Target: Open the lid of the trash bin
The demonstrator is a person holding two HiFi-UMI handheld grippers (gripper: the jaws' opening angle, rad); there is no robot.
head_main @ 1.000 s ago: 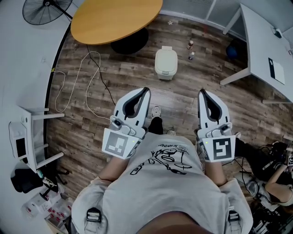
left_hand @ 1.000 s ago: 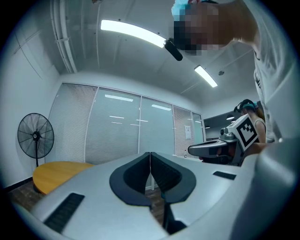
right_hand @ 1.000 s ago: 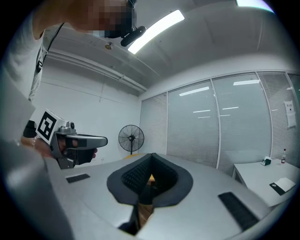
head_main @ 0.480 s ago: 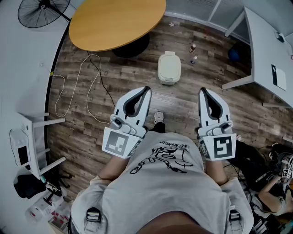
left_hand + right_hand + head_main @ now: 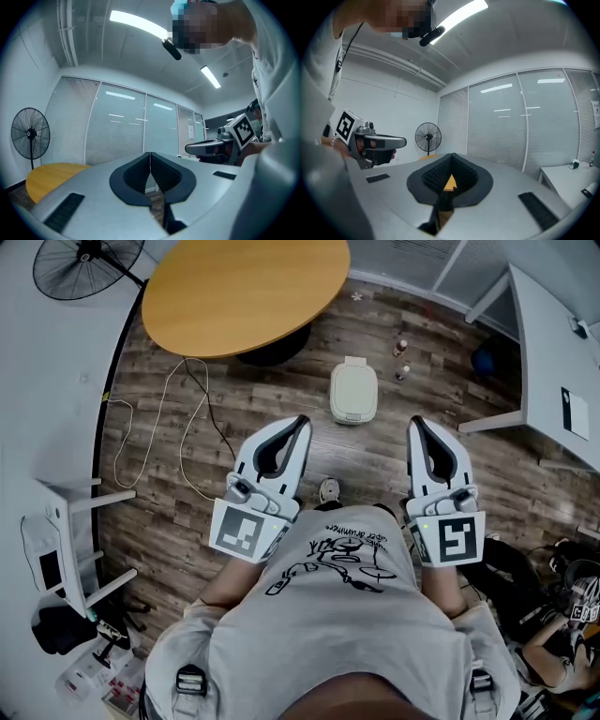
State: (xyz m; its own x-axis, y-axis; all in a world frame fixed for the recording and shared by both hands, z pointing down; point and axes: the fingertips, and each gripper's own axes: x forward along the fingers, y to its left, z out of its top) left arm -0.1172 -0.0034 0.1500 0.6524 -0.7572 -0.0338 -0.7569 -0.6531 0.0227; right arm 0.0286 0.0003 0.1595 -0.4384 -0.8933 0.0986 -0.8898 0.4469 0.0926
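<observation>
The trash bin (image 5: 353, 392) stands on the wooden floor (image 5: 262, 409) ahead of the person, its pale lid down and flat; it sits just beside the dark foot of the round orange table (image 5: 244, 285), with two small bottles (image 5: 402, 360) near its right side. Both tools are held out in front of the person's chest, well apart from the bin and pointing roughly towards it. The left gripper (image 5: 300, 421) has its jaws pressed together – its own view shows the dark pads meeting in a thin seam with nothing between them; the right gripper (image 5: 413, 422) is likewise pressed together and empty, only a sliver of the orange table showing through the hollow behind the tips. A loose cable (image 5: 183, 418) loops over the floor to the left; a standing fan (image 5: 80, 263) is at the far left – a white desk (image 5: 558, 343) at the right.
</observation>
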